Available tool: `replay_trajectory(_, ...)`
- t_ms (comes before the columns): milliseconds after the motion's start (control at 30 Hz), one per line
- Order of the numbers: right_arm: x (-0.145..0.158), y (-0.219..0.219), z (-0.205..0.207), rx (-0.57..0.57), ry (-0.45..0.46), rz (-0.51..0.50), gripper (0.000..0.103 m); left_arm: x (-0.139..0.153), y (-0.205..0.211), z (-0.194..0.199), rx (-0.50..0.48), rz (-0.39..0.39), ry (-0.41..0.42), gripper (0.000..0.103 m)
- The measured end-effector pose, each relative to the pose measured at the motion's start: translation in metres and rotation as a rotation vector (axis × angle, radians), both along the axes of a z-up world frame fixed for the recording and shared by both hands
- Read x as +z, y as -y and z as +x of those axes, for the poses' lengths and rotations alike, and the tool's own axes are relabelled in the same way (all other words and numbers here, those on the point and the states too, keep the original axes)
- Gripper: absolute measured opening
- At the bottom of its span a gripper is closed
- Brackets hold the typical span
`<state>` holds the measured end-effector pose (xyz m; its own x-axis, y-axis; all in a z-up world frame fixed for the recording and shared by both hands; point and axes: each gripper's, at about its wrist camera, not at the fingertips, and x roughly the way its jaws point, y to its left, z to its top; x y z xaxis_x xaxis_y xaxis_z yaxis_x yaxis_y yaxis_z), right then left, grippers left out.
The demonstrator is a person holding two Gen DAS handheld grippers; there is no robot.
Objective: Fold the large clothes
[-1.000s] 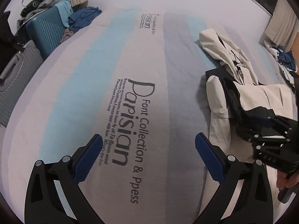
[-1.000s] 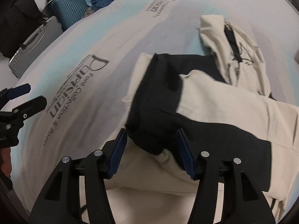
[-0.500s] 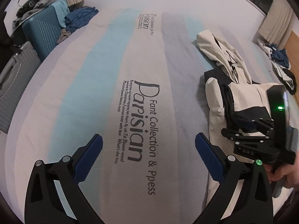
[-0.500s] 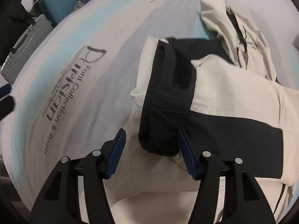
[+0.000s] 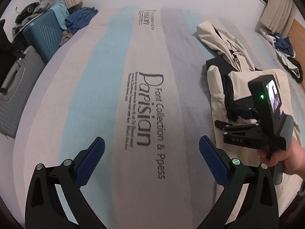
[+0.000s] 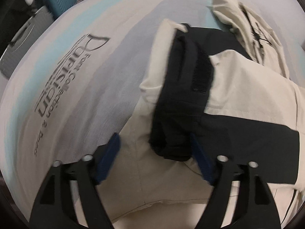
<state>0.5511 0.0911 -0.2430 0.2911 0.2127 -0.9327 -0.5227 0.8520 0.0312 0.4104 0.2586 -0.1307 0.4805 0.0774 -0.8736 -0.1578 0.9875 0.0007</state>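
Note:
A cream and black jacket [image 5: 217, 80] lies on the right side of the striped bed sheet [image 5: 106, 80]. In the right wrist view its black sleeve cuff [image 6: 171, 114] rests folded across the cream body [image 6: 247, 87]. My right gripper [image 6: 153, 140] hangs over that cuff with its jaws opening. The cuff end lies between the blue pads, and the left pad stands well off it. In the left wrist view a hand [image 5: 286, 160] holds that gripper above the jacket. My left gripper [image 5: 151, 141] is wide open over bare sheet beside the "Parisian" print, with nothing between its fingers.
A teal suitcase [image 5: 43, 36] and a grey suitcase [image 5: 17, 80] stand past the bed's left edge, with blue clothes [image 5: 80, 19] heaped beside them. More clothes [image 5: 284, 45] lie on the floor at the far right. The jacket's hood [image 6: 238, 13] points to the far end.
The right gripper sank toward the jacket with the black cuff, then its jaws spread apart off the cuff. The left gripper drew back and up a little over the sheet.

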Motion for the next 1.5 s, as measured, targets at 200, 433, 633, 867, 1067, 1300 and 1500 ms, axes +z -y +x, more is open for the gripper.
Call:
replay_trajectory(200, 0.022, 0.025, -0.014, 0.056, 0.028, 0.059, 0.087, 0.008, 0.026, -0.01, 0.025, 0.01, -0.002, 0.097)
replay_trajectory(433, 0.089, 0.133, -0.028, -0.028, 0.147, 0.11, 0.087, 0.022, 0.069, 0.004, 0.06, -0.015, 0.007, 0.097)
replay_trajectory(633, 0.122, 0.236, 0.001, -0.096, 0.19, 0.058, 0.087, 0.026, 0.123, 0.036, 0.067, -0.071, -0.016, 0.097)
replay_trajectory(867, 0.15, 0.304, 0.049, -0.171, 0.262, 0.077, 0.095, 0.024, 0.178, 0.092, 0.003, -0.085, -0.013, 0.097)
replay_trajectory(1067, 0.157, 0.307, 0.088, -0.172, 0.272, 0.112, 0.096, 0.023, 0.209, 0.154, -0.11, -0.05, 0.008, 0.097)
replay_trajectory(1300, 0.155, 0.288, 0.145, -0.132, 0.258, 0.108, 0.096, 0.017, 0.214, 0.233, -0.196, -0.016, 0.01, 0.097)
replay_trajectory(1500, 0.137, 0.269, 0.215, -0.111, 0.226, 0.074, 0.096, -0.002, 0.194, 0.304, -0.196, -0.033, -0.002, 0.097)
